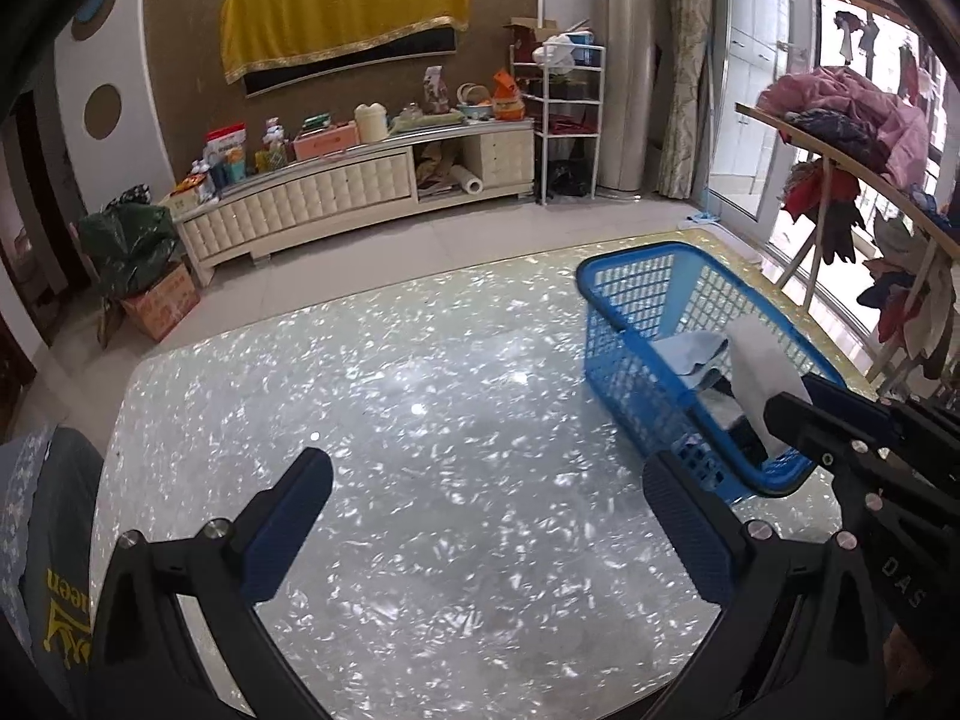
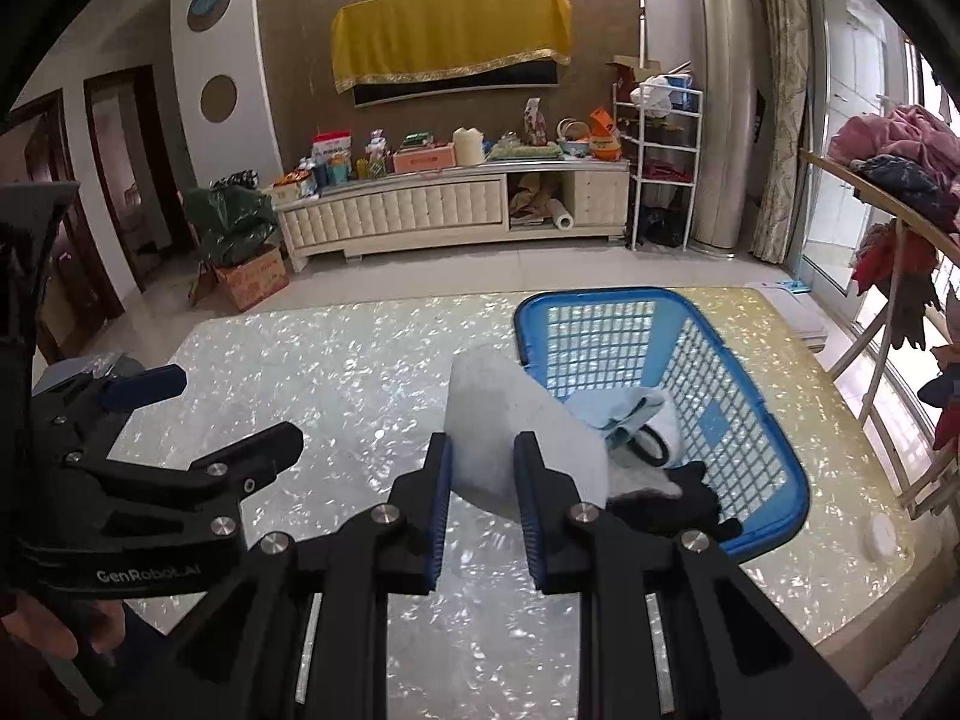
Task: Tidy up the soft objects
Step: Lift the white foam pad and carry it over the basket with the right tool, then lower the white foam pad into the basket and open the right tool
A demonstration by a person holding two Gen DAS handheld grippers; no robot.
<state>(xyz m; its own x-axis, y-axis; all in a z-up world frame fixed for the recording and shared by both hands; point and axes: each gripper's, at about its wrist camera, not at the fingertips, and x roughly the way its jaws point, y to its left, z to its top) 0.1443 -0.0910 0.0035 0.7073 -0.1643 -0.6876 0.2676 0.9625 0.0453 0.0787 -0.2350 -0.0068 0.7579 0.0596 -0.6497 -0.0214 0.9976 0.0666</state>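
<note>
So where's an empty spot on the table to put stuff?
The shiny table is bare left of the blue basket, ahead of the open left gripper. The basket holds cloths; the right gripper grips a white cloth there.

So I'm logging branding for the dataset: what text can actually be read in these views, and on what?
"GenRobot.AI": left gripper body, right wrist view.
"DAS": right gripper body, cut off, left wrist view.
Yellow lettering on the dark garment: partial, unreadable.
Cardboard box print and cabinet packages: too blurred.

left gripper (image 2: 156,414): "GenRobot.AI" (white print on body) | right gripper (image 1: 780,414): "DAS" (partly cut off)
</note>
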